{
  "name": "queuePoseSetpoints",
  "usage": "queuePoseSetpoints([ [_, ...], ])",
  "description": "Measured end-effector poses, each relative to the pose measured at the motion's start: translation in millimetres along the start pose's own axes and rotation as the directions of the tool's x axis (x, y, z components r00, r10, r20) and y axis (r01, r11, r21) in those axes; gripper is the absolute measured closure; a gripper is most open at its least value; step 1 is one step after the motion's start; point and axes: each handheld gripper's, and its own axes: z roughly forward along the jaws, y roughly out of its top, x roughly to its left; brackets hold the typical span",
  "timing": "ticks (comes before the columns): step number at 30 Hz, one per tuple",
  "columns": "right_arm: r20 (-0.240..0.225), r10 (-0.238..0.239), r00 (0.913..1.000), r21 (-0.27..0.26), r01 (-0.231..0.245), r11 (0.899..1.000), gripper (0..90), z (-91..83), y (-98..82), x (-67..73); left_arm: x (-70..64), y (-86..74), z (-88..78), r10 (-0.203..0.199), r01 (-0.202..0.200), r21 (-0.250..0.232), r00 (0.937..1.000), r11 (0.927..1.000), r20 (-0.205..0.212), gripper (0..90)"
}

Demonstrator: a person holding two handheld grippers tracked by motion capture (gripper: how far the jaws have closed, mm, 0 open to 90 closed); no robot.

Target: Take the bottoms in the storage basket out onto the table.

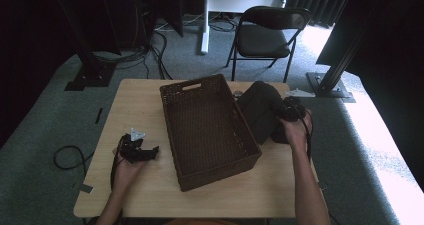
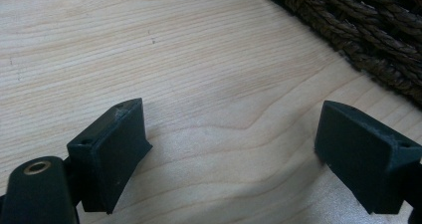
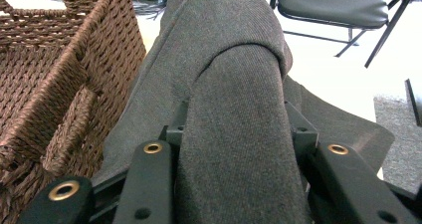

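Scene: pale wood table [image 1: 150,97] seen from above, w/ a person's two forearms coming in from the bottom edge, one gripper per hand.
Cloth: dark grey fabric bundle [image 1: 260,110], heaped on the table's right part, just beside the basket's right wall; touching or not, can't tell. In the right gripper view the cloth [image 3: 234,99] rises as a thick fold, ribbed weave, draped up and over itself.
Right gripper: right gripper [image 1: 290,111] at the cloth's right edge, held by the right hand [image 1: 296,132]. Jaws pinched on the thick fold, which sits squeezed between them in the right gripper view [image 3: 238,134]; grip on cloth, no gap seen at either side.
Basket: brown woven basket [image 1: 172,102], rectangular, mid-table, slot handle in the far wall, nothing seen inside. Its wall [image 3: 54,94] is at the left of the right gripper view, close to the cloth.
Left gripper: left gripper [image 1: 145,152] low over bare wood, left of the basket, held by the left hand [image 1: 127,170]. Jaws spread wide [image 2: 231,144], nothing between them but tabletop; basket weave [image 2: 368,30] at the upper right corner of the left gripper view.
Background: black folding chair [image 1: 267,35] on grey carpet beyond the table.
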Motion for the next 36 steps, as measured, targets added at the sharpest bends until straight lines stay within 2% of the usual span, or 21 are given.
queuePoseSetpoints([
  [11, -0.010, -0.005, 0.9999, 0.006, 0.005, 1.000, 57.9, 5.8, -1.9, 5.7, 0.0, 0.0, 0.0, 0.000, 0.000, 0.000, 1.0000, 1.0000, 0.000, 13.1],
  [18, -0.020, 0.000, 0.9998, -0.002, 0.000, 1.000, 53.2, 8.1, -4.6, 7.4, 0.0, 0.0, 0.0, 0.000, 0.000, 0.000, 1.0000, 1.0000, 0.000, 13.1],
  [24, -0.018, 0.002, 0.9998, -0.002, -0.002, 1.000, 45.3, 7.1, -4.5, 8.5, 0.0, 0.0, 0.0, 0.000, 0.000, 0.000, 1.0000, 1.0000, 0.000, 13.1],
  [33, 0.015, -0.042, 0.9990, 0.013, 0.042, 0.999, 31.6, 1.7, 1.3, 13.2, 0.0, 0.0, 0.0, 0.000, 0.000, 0.000, 1.0000, 1.0000, 0.000, 13.1],
  [36, 0.019, -0.051, 0.9985, -0.006, 0.051, 0.999, 29.6, -3.0, 3.5, 14.8, 0.0, 0.0, 0.0, 0.000, 0.000, 0.000, 1.0000, 1.0000, 0.000, 13.1],
])
